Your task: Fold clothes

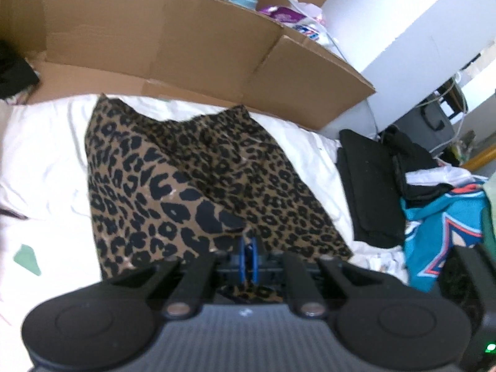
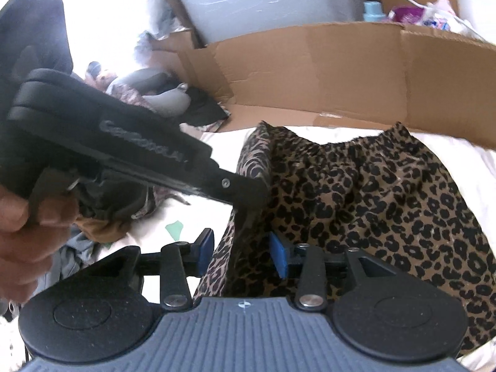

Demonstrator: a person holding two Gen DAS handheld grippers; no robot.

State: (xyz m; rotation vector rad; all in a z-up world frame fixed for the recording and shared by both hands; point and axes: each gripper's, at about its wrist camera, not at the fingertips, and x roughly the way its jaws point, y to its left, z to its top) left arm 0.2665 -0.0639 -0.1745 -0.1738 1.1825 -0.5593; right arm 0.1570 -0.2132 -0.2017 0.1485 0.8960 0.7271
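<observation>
A leopard-print garment [image 1: 173, 167] lies spread on a white sheet [image 1: 40, 155]. My left gripper [image 1: 249, 257] is shut on a lifted fold of it, the cloth pinched between the blue pads. In the right wrist view that left gripper [image 2: 257, 190] comes in from the left, held by a person's hand [image 2: 28, 232], and grips the raised edge of the leopard-print garment [image 2: 387, 198]. My right gripper [image 2: 242, 251] stands open. A hanging fold of the cloth sits between its blue pads [image 2: 206, 246], and the left pad is apart from the cloth.
A flattened cardboard box [image 1: 186, 40] stands along the far edge of the sheet. Folded black clothes [image 1: 369, 186] and a teal jersey [image 1: 440, 226] lie to the right. More crumpled clothes [image 2: 161, 93] are piled at the far left. A bottle [image 2: 373, 11] and packets sit behind the cardboard.
</observation>
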